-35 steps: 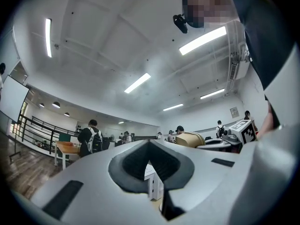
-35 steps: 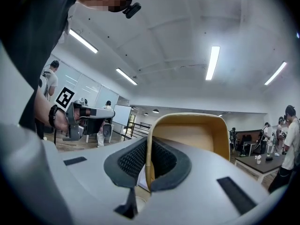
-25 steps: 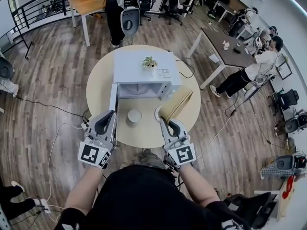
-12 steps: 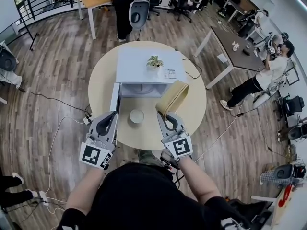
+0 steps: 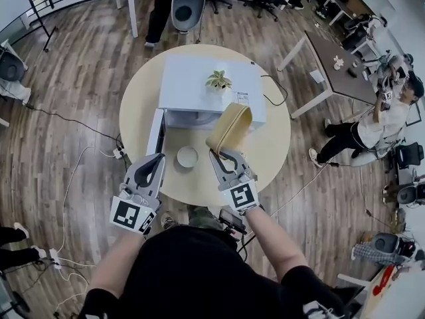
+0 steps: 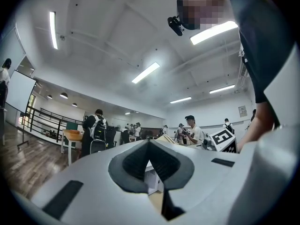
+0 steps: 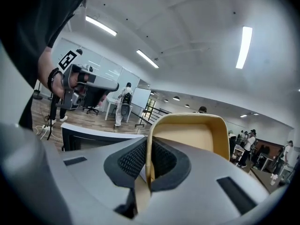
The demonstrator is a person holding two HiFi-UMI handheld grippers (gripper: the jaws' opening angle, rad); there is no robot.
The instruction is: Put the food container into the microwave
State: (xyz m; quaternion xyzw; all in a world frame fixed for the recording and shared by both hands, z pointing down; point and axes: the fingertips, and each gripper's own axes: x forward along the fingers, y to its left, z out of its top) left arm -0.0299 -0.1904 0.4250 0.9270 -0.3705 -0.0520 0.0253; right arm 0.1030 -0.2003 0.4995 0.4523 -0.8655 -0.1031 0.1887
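The white microwave (image 5: 199,85) stands at the middle of the round table (image 5: 265,151), its door (image 5: 157,130) swung open to the left. My right gripper (image 5: 222,157) is shut on the rim of a tan food container (image 5: 229,126) and holds it tilted in the air, just in front of the microwave's right half. The right gripper view shows that rim pinched between the pads, with the container (image 7: 192,135) rising above them. My left gripper (image 5: 154,163) hovers near the table's front left, below the open door, shut with nothing in it.
A small white bowl (image 5: 187,157) sits on the table between the two grippers. A potted plant (image 5: 218,80) stands on top of the microwave. A cable runs off the table's right side. Desks, chairs and several people surround the table.
My right gripper has carried the container up and to the left, from the table's right side to the microwave's front. The left gripper has barely moved.
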